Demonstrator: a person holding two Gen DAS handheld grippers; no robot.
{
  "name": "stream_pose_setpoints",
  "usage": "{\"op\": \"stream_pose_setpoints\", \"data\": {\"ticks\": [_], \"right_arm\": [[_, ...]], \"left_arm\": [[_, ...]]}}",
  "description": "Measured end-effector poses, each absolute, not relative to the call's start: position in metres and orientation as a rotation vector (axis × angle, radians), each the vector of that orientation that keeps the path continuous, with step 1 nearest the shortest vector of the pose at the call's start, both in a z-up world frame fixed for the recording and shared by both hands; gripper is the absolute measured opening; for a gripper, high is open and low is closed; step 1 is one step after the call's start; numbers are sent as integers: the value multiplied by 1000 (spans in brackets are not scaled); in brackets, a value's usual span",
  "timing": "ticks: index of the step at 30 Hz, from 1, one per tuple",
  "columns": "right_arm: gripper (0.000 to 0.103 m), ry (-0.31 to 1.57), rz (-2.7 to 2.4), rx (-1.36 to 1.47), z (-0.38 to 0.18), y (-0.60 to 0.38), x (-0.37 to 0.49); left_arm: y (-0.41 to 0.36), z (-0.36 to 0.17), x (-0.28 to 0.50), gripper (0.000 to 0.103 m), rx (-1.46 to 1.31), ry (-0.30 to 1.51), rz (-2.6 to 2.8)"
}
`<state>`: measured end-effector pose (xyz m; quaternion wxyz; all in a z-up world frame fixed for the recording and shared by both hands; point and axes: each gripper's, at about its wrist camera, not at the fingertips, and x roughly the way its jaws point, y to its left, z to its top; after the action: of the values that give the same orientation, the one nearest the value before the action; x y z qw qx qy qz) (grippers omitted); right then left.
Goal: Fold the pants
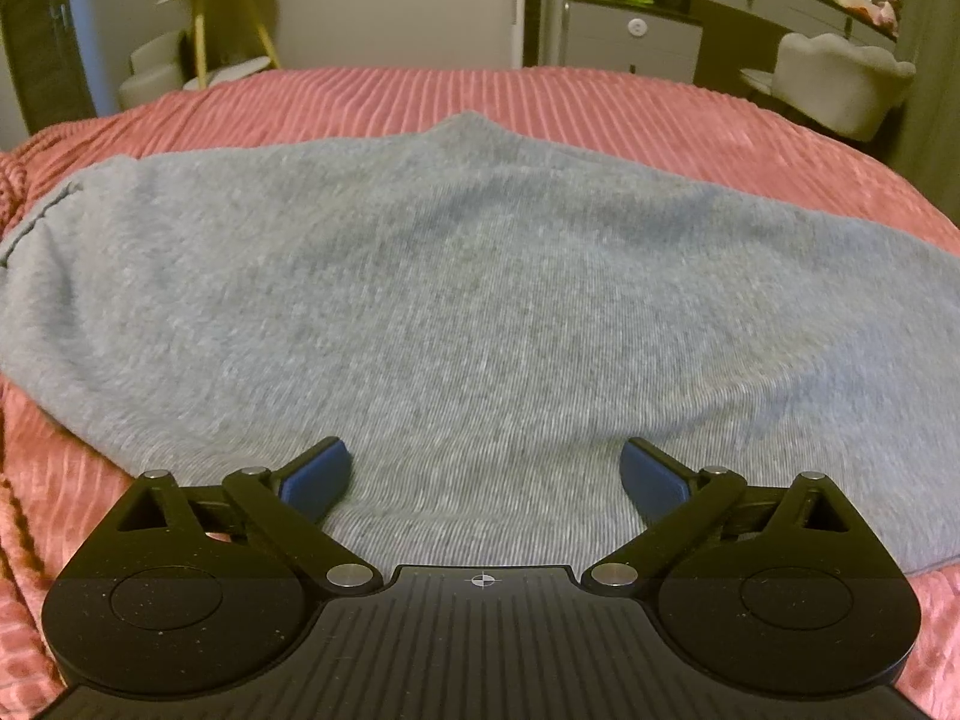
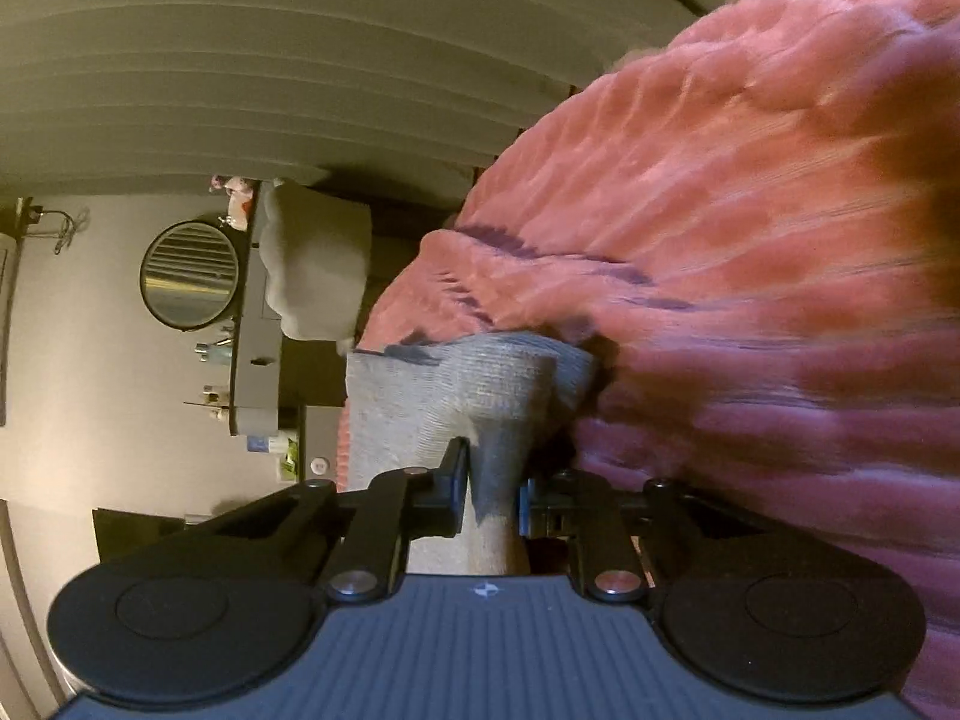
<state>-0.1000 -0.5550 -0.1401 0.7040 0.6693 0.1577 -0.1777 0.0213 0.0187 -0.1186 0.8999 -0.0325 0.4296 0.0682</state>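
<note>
At nine o'clock in the left wrist view a stitched hem marks one end of the grey pants (image 1: 456,300), which lie spread flat across the pink bedspread (image 1: 690,114). At six o'clock the left gripper (image 1: 485,468) hovers over the near edge with its blue pads (image 1: 318,474) wide apart, gripping nothing. In the rolled right wrist view, the right gripper (image 2: 493,486) at six o'clock has its jaws nearly together, pinching a bunched edge of the pants cloth that rises toward twelve o'clock. As I judge it, the garment looks laid out and one end gripped; the fold over and final tidying are left
</note>
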Motion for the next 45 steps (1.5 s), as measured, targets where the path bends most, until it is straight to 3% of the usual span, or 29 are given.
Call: {"op": "stream_pose_setpoints", "data": {"ticks": [3, 20, 24, 34, 45], "right_arm": [[11, 393, -406, 1455, -142, -555, -89], [13, 502, -452, 1290, -115, -550, -69], [13, 460, -393, 1156, -93, -538, -67], [13, 425, -376, 1129, -77, -531, -72], [17, 497, -450, 1174, -108, -534, -67]], "left_arm": [[19, -118, 22, 101, -68, 890, 141], [22, -118, 23, 102, -87, 898, 136], [23, -118, 22, 101, -92, 899, 134], [25, -117, 21, 101, -108, 901, 126], [27, -117, 22, 101, -116, 905, 122]]}}
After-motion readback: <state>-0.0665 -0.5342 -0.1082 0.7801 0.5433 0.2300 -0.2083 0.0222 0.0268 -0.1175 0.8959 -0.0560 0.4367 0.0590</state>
